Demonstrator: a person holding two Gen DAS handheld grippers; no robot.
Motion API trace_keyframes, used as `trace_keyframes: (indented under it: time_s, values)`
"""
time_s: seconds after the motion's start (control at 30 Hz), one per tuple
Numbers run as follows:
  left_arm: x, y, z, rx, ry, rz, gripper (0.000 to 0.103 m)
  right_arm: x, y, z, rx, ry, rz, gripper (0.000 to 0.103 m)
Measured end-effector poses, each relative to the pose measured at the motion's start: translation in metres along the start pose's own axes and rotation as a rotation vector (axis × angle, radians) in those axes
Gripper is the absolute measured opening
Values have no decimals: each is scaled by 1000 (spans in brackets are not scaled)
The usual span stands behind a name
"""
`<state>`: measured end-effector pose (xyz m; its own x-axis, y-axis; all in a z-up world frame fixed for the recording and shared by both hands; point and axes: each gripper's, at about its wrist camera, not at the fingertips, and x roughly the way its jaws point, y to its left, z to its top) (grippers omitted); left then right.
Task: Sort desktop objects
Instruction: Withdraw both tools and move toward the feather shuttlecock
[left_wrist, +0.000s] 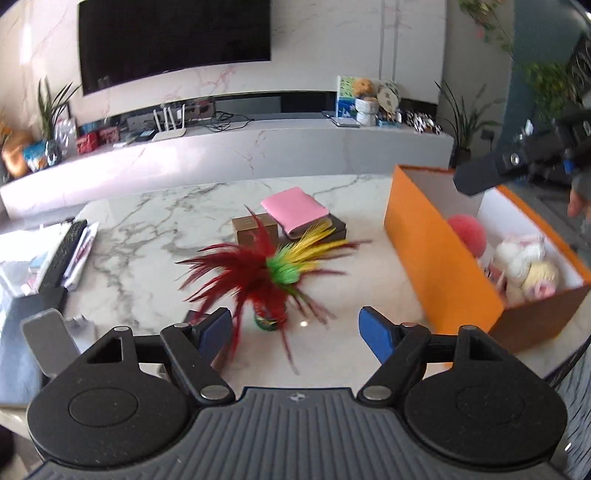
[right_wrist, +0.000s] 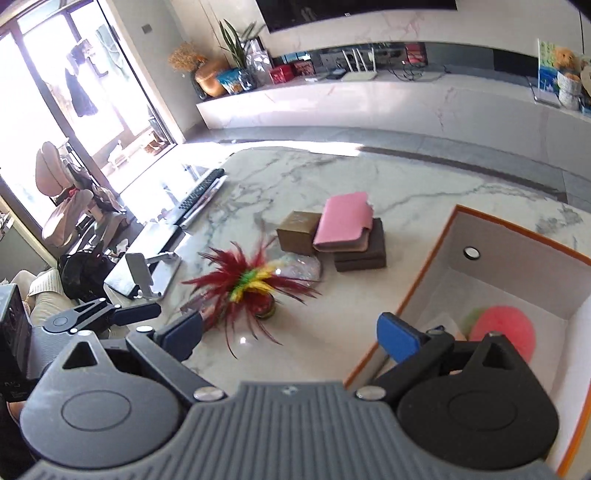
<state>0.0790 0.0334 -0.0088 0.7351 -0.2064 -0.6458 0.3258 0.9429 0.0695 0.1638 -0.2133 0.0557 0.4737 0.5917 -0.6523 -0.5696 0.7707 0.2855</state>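
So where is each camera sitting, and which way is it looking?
Left wrist: sits on the left gripper, low over the marble table, facing the feather shuttlecock and TV wall; its open fingers show, plus the other gripper at upper right.
Right wrist: sits on the right gripper, higher up, looking down over the orange box; its open fingers show, left gripper at left edge.
Shared: shuttlecock, pink wallet, box.

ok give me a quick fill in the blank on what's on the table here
1. The wallet lying on the dark boxes is ____.
2. The shuttlecock stands on the ____ table.
3. The plush toys lie inside the ____ box.
4. The jaws of the left gripper are ____.

Missing words: pink; marble; orange; open
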Motion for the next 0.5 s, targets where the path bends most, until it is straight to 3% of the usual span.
trace_keyframes:
  time_s: [0.13, 0.27, 0.37, 0.5]
  values:
    - [21, 15, -13, 133, 112, 73, 90, 25, 49, -31, -119, -55, -48, 102]
    - [41, 39, -22, 73, 154, 97, 90, 52, 75, -51, -122, -105, -73, 102]
    - [45, 61, -27, -22, 126, 38, 90, 71, 86, -58, -145, -137, -89, 102]
    - [53, 75, -27, -44, 155, 22, 90, 92, 88, -65, -124, -145, -129, 102]
